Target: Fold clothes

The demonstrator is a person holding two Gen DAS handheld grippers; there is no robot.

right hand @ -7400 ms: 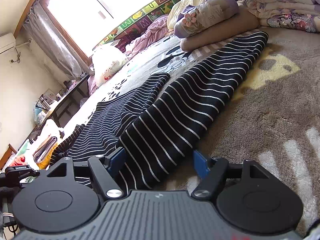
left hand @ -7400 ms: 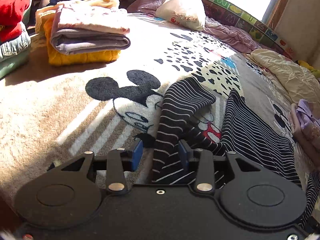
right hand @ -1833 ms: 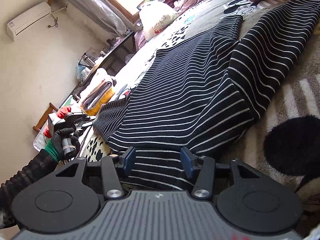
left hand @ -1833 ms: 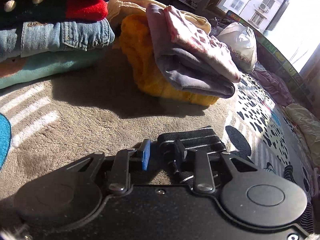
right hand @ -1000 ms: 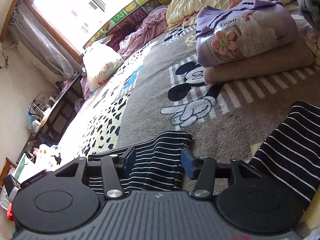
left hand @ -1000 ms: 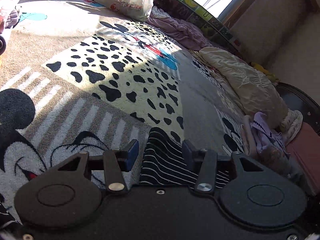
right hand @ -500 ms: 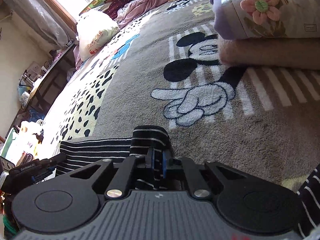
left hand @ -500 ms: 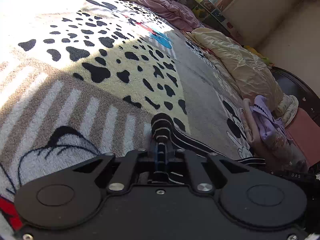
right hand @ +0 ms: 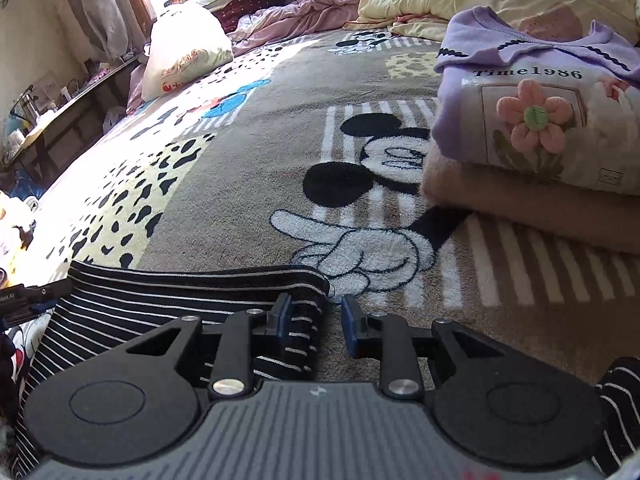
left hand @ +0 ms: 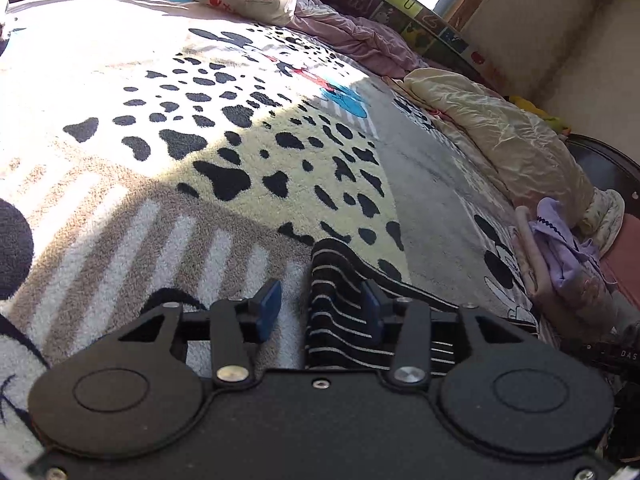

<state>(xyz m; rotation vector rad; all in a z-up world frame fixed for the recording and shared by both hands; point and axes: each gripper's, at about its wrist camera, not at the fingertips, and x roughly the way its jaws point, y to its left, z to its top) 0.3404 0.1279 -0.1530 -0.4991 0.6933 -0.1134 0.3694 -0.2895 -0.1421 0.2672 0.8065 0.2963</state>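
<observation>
Nearest my lenses, both tools stand parted: the left gripper (left hand: 320, 304) has just been opening, and the folded edge of the black-and-white striped knit garment (left hand: 340, 300) lies between its blue pads, resting against the right-hand one but no longer pinched; half a second ago those pads were clamped tight on this same edge. The right gripper (right hand: 314, 320) has likewise just been opening, its jaws spread less widely, with the garment's other corner (right hand: 296, 300) just touching the left pad and bare blanket in the gap, where a moment before it too was pinched shut on the cloth. I read this as a release: the two held corners have been carried over and set down, so one fold of the garment appears complete, and it now lies flat on the plush grey and cream cartoon-mouse blanket (left hand: 168, 152) directly under and between my two tools. The next step, in my judgement, is to withdraw without dragging the loose edge, then regrip for a further fold. Beyond the garment, to the right, sits a folded lilac sweater with a knitted pink flower (right hand: 536, 120) atop a tan folded cloth (right hand: 520, 204). Farthest off, a white printed bag (right hand: 184, 48) and a crumpled cream quilt (left hand: 504, 136) lie near the window.
</observation>
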